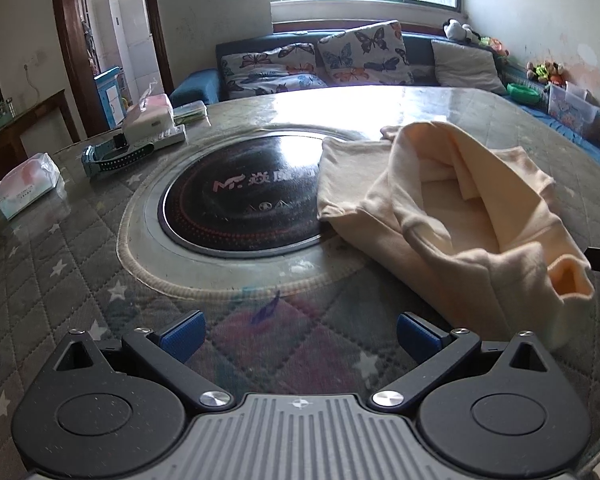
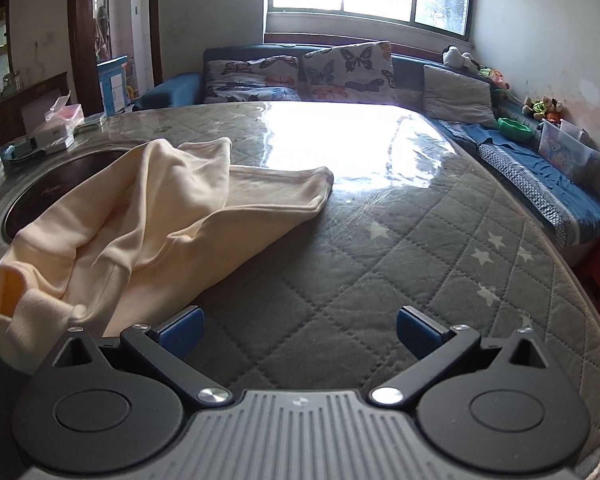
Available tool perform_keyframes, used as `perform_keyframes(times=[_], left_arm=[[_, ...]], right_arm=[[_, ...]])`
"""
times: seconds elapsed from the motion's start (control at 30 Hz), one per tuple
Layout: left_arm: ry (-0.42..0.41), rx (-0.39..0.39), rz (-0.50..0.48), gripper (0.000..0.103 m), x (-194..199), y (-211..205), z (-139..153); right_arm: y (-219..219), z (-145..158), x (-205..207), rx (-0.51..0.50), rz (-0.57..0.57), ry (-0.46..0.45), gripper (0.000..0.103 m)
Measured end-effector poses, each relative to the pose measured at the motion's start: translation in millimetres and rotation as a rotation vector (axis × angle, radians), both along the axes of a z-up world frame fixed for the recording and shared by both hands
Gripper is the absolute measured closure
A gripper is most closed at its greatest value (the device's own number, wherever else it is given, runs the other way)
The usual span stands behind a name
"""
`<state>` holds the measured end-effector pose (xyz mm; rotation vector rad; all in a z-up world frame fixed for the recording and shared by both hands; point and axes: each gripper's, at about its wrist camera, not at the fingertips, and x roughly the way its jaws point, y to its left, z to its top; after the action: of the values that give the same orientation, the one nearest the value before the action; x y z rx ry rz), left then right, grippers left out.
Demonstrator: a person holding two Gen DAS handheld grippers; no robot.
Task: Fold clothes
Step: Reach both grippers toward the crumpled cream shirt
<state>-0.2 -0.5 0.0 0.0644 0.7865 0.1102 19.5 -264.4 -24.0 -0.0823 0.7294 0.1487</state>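
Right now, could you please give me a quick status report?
Left gripper open, empty. Right gripper open, empty. Cream fleece garment crumpled, unfolded, partly over round black hob.

Round table [image 2: 440, 240], grey star-quilted cover under clear film. Crumpled cream garment [image 1: 440, 208] overlaps inset black cooktop [image 1: 236, 204]; tissue pack [image 1: 26, 184] left of cooktop.

cream garment [image 2: 140, 216] cut off at the right wrist view's left edge and partly behind the gripper body, covering part of the black cooktop [image 1: 236, 200] and its lettering, small toys [image 1: 544, 72] by the wall too small to identify
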Motion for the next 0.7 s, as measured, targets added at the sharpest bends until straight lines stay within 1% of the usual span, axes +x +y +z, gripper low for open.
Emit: perform_keyframes(times=[0.2, 0.33, 0.43, 0.57, 0.7], left_arm=[[0.038, -0.005, 0.008, 0.000, -2, -6, -2], [0.072, 0.006, 0.011, 0.000, 0, -9, -4], [0.063, -0.001, 0.008, 0.000, -3, -11, -4], [0.080, 0.001, 0.006, 0.000, -2, -13, -4], [0.077, 0.006, 0.006, 0.000, -1, -15, -6]], right_arm=[[4, 0, -10, -0.001, 0.030, 0.012, 0.000], [7, -1, -13, 0.000, 0.041, 0.020, 0.000], [9, -2, -15, 0.000, 0.053, 0.025, 0.000], [11, -2, -16, 0.000, 0.062, 0.027, 0.000], [13, -2, -15, -0.003, 0.071, 0.029, 0.000]])
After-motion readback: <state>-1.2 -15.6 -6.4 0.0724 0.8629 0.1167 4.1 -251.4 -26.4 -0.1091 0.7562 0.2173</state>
